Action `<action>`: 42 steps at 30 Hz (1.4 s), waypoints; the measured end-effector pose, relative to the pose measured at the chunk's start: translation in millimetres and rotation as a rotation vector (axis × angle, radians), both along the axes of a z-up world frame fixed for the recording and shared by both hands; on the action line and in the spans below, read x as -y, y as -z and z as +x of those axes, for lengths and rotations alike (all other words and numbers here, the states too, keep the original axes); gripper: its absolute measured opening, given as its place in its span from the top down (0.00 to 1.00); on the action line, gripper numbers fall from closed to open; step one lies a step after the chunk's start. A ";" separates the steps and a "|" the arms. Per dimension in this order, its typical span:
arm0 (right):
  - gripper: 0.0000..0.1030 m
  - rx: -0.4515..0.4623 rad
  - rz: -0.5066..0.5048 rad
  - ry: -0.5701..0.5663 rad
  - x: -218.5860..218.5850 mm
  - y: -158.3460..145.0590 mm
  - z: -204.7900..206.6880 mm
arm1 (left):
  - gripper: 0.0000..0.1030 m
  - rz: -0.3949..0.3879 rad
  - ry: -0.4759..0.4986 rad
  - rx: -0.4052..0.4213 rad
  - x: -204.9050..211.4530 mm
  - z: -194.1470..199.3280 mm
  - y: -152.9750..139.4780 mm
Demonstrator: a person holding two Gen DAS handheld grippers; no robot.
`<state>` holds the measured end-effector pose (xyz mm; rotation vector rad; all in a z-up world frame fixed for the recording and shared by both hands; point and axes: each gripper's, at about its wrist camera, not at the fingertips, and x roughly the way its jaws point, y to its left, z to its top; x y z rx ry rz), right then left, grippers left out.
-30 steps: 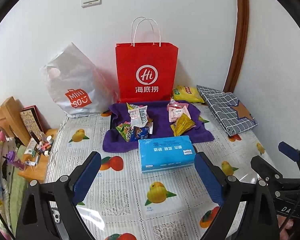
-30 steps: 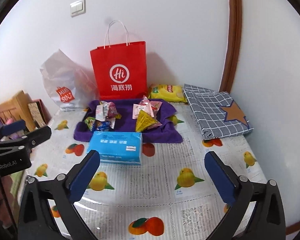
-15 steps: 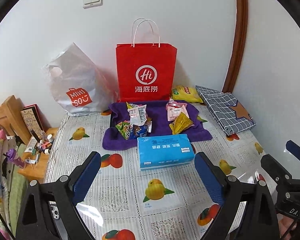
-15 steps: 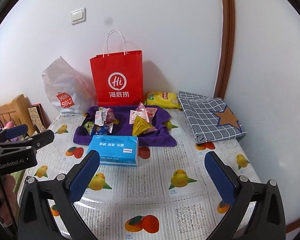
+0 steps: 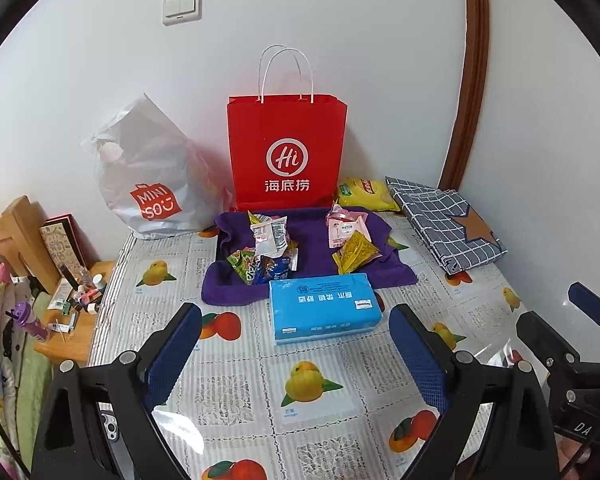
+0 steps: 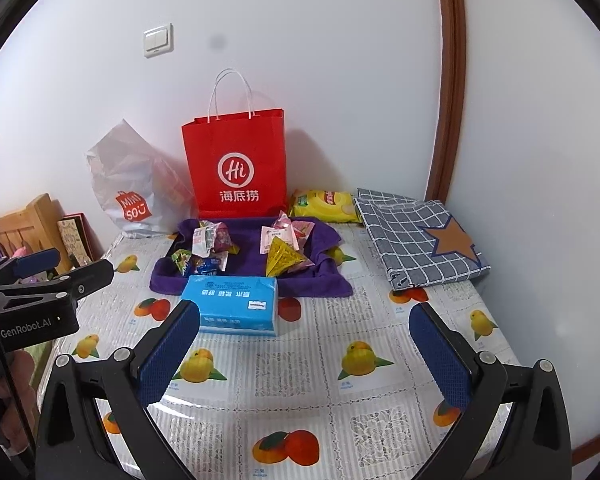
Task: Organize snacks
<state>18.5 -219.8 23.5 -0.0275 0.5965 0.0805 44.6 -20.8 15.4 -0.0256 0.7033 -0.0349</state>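
Observation:
Several small snack packets lie on a purple cloth (image 5: 312, 240) at the table's back: a white and green cluster (image 5: 266, 250) on the left, pink and yellow packets (image 5: 350, 244) on the right. The cloth also shows in the right wrist view (image 6: 244, 256). A red paper bag (image 5: 286, 154) stands behind it, and a yellow chip bag (image 5: 364, 194) lies beside it. My left gripper (image 5: 296, 348) is open and empty above the near table. My right gripper (image 6: 304, 348) is open and empty, also held back from the snacks.
A blue tissue pack (image 5: 324, 308) lies in front of the cloth. A white Miniso bag (image 5: 152, 184) leans at the back left. A folded checked cloth (image 5: 444, 222) lies at the right. A cluttered wooden stand (image 5: 72, 312) is left of the table.
Both grippers have drawn back and up from the table, so the snacks and bags look smaller and farther. Nothing on the table has moved.

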 end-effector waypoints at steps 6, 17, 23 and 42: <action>0.00 0.004 0.007 0.002 1.5 -1.7 -1.1 | 0.08 -0.006 -0.003 0.001 -0.6 -0.2 -0.4; 0.00 0.013 0.002 0.004 0.5 -3.8 -3.4 | 0.08 -0.010 -0.001 -0.001 -3.2 0.0 -1.2; 0.00 0.016 -0.001 0.005 -1.1 -4.7 -4.2 | 0.08 -0.015 0.003 0.004 -1.9 -1.0 -1.6; 0.00 0.024 0.007 0.009 -2.5 -6.9 -7.3 | 0.08 -0.014 0.005 0.005 0.9 -1.0 -1.3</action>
